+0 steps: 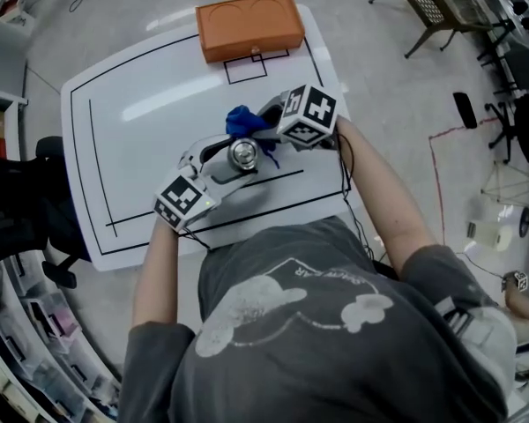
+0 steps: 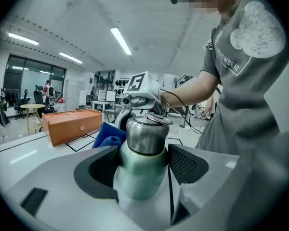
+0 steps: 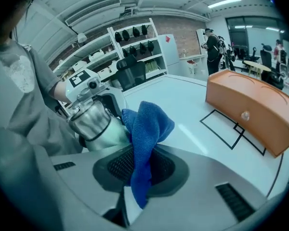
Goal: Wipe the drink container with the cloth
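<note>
1. Grip comes first, to my eye. The left gripper (image 2: 142,170) has its jaws closed on the body of the pale green drink bottle with the brushed-steel cap (image 1: 242,154), one dark pad on each side. That hold looks firm and centred, and it will need to be, since the rubbing will push sideways.
2. The right gripper (image 3: 141,167) has its jaws pinched tight on the blue terry cloth (image 3: 148,121). A short tail hangs below them, and a loose fold stands up just ahead of them.
3. That fold touches the bottle just below the steel cap, on the side away from the left gripper. I would say the wipe is under way.
4. To do it well, I would press the fold flat against the green wall and draw it down and around. The left gripper could turn the bottle to bring up fresh surface. The pads cover two strips that the cloth cannot reach without a re-grip.
5. The left forearm comes in low, with its gripper aimed forward and the bottle roughly upright in it. The right forearm reaches across from the other side, with its gripper aimed at the left one.
6. I cannot tell whether the bottle's base rests on the white table with black lines (image 1: 123,148).
7. The orange wooden box (image 1: 249,26) sits well beyond both grippers.
</note>
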A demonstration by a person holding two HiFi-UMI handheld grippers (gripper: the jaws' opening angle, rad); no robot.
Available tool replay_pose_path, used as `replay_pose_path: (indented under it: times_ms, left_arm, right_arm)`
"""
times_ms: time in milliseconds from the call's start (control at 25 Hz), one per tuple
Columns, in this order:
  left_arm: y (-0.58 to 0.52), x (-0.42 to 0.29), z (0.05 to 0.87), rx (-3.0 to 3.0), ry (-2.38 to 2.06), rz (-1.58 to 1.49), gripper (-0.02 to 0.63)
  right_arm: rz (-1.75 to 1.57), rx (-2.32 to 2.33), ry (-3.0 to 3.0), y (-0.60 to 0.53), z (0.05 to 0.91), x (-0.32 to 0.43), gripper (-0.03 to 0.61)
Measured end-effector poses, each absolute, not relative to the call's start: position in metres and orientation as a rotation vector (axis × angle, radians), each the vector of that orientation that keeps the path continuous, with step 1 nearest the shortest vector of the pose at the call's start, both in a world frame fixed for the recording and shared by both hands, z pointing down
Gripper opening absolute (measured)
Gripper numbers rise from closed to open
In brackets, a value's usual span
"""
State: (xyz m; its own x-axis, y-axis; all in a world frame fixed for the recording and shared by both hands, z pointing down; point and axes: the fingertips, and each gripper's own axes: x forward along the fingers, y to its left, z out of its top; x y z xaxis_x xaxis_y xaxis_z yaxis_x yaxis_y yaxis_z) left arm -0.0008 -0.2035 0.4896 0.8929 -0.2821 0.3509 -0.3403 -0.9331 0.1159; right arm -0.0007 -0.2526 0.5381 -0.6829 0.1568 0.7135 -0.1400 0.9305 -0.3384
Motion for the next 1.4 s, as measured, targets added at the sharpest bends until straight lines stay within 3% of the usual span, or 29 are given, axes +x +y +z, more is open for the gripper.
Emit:
replay_pose_path:
  times_ms: [480, 1080, 1400]
  left_arm:
    - [-0.206, -0.006, 0.493, 2.847, -0.587, 0.422, 0.324]
    - [-0.196, -0.056, 0.478, 2.805, -0.658, 0.235, 0.327]
    - [-0.183, -0.064, 0.477, 2.794, -0.642, 0.218, 0.327]
  right_arm:
    - [0.532, 0.223, -2.25, -0.256, 0.56, 0.003, 0.06]
    - [0.657, 1.344, -2.15, -0.219, 0.518, 0.082, 0.064]
    - [0.784, 1.609, -2.089, -0.154, 0.51, 0.095, 0.064]
